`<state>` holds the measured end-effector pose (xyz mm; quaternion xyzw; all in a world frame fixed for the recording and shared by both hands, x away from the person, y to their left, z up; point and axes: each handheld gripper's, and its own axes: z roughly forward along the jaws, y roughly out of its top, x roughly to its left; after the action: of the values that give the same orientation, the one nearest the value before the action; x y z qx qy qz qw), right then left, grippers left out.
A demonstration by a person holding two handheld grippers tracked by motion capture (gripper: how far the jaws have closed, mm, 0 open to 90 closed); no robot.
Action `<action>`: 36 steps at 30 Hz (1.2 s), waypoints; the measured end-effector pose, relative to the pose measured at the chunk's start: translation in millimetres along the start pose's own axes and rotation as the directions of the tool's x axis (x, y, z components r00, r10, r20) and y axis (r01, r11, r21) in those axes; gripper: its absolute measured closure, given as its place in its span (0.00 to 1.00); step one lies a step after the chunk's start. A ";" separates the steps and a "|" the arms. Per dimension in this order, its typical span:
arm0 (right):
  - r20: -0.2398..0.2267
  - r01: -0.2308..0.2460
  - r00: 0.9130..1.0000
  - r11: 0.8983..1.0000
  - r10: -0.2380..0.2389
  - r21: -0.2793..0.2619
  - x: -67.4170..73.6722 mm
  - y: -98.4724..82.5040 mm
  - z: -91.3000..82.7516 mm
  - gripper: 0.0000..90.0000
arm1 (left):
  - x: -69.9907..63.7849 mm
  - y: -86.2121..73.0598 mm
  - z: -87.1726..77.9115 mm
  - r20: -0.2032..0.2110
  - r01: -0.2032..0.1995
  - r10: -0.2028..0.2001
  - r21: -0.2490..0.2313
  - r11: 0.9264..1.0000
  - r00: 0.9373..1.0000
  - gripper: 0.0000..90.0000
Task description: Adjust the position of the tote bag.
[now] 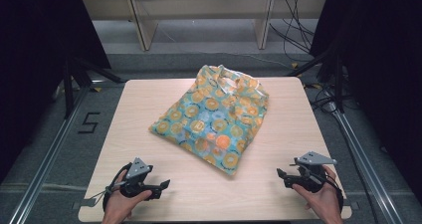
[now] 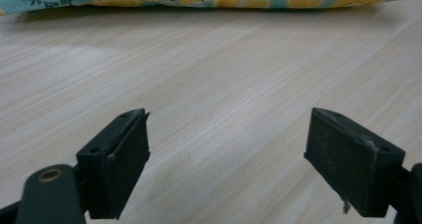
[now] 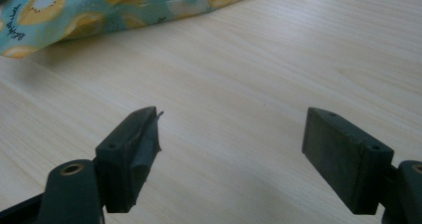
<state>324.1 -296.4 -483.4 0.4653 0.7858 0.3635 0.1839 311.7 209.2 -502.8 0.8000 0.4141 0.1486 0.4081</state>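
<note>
The soft, light patterned shirt (image 1: 214,117) lies folded; its hem edge suits pinching. Each hand-held gripper, left (image 1: 163,184) and right (image 1: 279,174), gapes wide and empty.

We see a soft cloth garment (image 1: 214,119), matt, with a printed pattern of fruit slices on a blue ground; its weave looks fine and a little crumpled. The table (image 1: 278,194) has a pale wood-grain top, smooth and almost matt, with a weak sheen. The left gripper (image 2: 226,159) and the right gripper (image 3: 231,159) have black matt plastic jaws with rough, slightly worn pads.
</note>
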 end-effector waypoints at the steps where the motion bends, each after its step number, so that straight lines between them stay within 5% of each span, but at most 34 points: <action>1: -0.008 0.025 1.000 1.000 -0.025 0.005 -2.4 0.5 0.3 0.26 | 0.0 -0.2 0.2 0.000 -0.004 0.004 -0.004 1.000 1.000 0.18; 19: 0.040 0.036 0.999 0.999 -0.035 -0.014 -2.2 -0.5 3.5 0.27 | 3.1 -0.2 0.6 -0.018 -0.005 0.005 -0.003 1.000 1.000 0.18; 21: 0.046 0.068 0.997 0.997 -0.067 -0.030 -3.5 -0.5 3.4 0.30 | 4.7 -0.3 -0.8 -0.009 -0.017 0.017 0.011 1.000 1.000 0.18; 27: 0.039 0.065 0.997 0.997 -0.064 -0.051 -2.8 2.1 -0.2 0.43 | 3.4 0.6 1.0 0.009 -0.016 0.016 0.003 1.000 1.000 0.18; 31: 0.040 0.085 0.996 0.994 -0.082 -0.075 -2.2 4.4 0.7 0.63 | 1.2 0.5 0.0 0.009 -0.054 0.054 -0.005 0.999 0.998 0.47; 33: -0.002 0.081 0.997 0.995 -0.081 -0.059 -0.6 7.1 0.8 0.71 | -0.1 0.4 0.7 0.009 -0.054 0.054 -0.035 0.998 0.999 0.60; 36: 0.019 0.113 0.994 0.990 -0.112 -0.080 3.1 11.6 2.1 0.82 | 2.2 4.8 -1.8 -0.017 -0.137 0.136 -0.040 0.990 0.991 0.79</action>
<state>330.8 -289.4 -476.1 0.4151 0.7939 0.3810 0.2285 314.6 210.4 -498.2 0.8168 0.3583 0.1903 0.4102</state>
